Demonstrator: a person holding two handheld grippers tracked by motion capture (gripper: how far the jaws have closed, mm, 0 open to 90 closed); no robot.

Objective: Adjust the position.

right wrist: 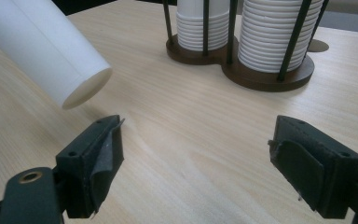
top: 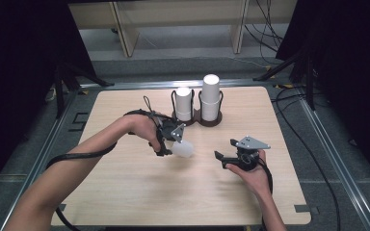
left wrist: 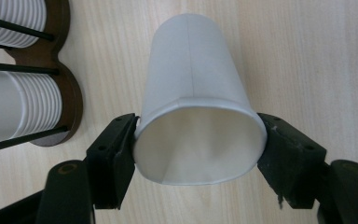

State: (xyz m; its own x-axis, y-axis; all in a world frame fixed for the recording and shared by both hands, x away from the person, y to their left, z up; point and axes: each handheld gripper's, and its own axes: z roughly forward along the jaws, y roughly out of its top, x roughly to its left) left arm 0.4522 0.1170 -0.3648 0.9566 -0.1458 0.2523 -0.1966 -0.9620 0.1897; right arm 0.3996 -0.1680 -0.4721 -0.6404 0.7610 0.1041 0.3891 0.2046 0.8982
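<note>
A white paper cup (left wrist: 191, 70) is clamped at its rim by my left gripper (left wrist: 196, 144), and the squeeze presses the mouth into an oval. In the high view, the left gripper (top: 175, 144) holds this cup (top: 184, 149) tilted above the table's middle, base pointing toward the right hand. My right gripper (top: 225, 149) hovers a short way to the right, jaws wide apart with nothing between them. From the right gripper (right wrist: 200, 154), the cup (right wrist: 46, 46) hangs at the upper left, clear of the wood.
A brown two-ring cup holder (top: 198, 121) stands at the table's back middle with a shorter cup stack (top: 183, 102) and a taller one (top: 211, 95), caged by black rods. Cables trail on the floor behind and to the right. The wooden table (top: 125, 192) has rounded corners.
</note>
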